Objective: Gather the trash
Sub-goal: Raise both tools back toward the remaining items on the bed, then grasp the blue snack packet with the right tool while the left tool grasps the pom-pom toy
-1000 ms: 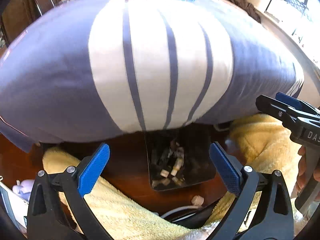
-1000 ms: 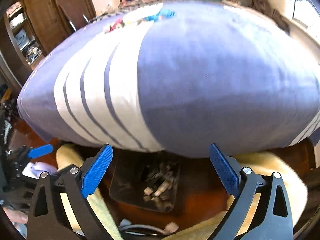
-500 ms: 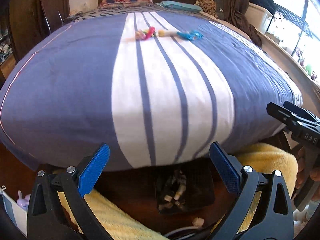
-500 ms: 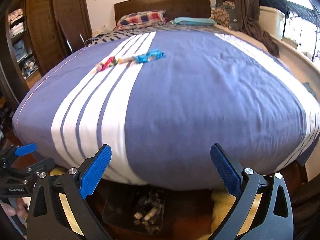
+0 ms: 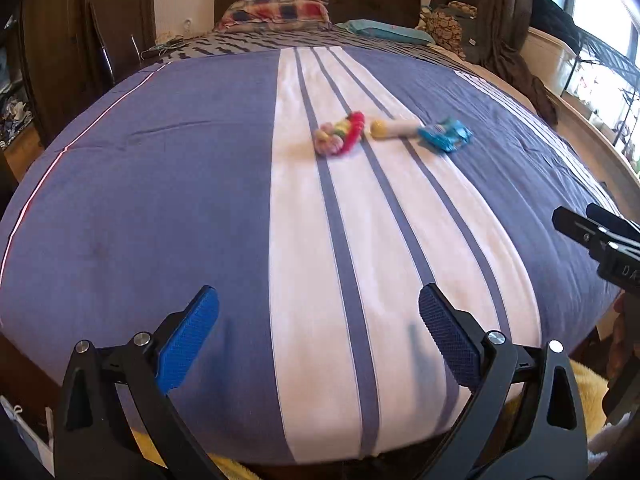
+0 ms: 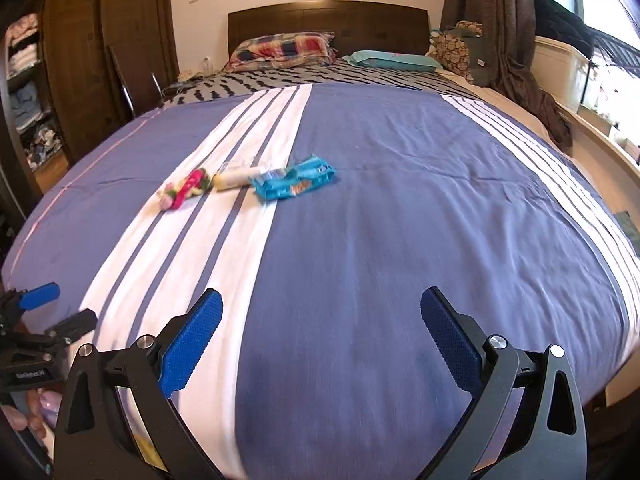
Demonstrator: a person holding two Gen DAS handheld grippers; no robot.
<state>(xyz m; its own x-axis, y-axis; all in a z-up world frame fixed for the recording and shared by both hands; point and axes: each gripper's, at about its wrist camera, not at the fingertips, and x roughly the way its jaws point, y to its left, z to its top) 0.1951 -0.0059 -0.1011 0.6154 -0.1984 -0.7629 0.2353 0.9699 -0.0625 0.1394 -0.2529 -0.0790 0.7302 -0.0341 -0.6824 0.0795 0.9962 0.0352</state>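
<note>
Three bits of trash lie in a row mid-bed on the blue and white striped cover (image 5: 160,208): a pink and red wrapper (image 5: 340,134) (image 6: 186,189), a small white bottle with a yellow cap (image 5: 394,128) (image 6: 236,178), and a blue snack packet (image 5: 444,138) (image 6: 294,182). My left gripper (image 5: 318,340) is open and empty above the bed's foot, well short of them. My right gripper (image 6: 320,338) is open and empty too, to the right of the left one. Each gripper shows at the edge of the other's view.
Pillows (image 6: 284,50) and a dark wooden headboard (image 6: 328,20) stand at the far end. A wardrobe (image 6: 108,48) is on the left, curtains and a window ledge (image 6: 560,60) on the right. A yellow towel (image 5: 588,392) lies on the floor below the bed's foot.
Both grippers have risen from floor level, where a black tray of trash and the yellow towel showed, to above the bed's foot. The bed top and its trash have come into view.
</note>
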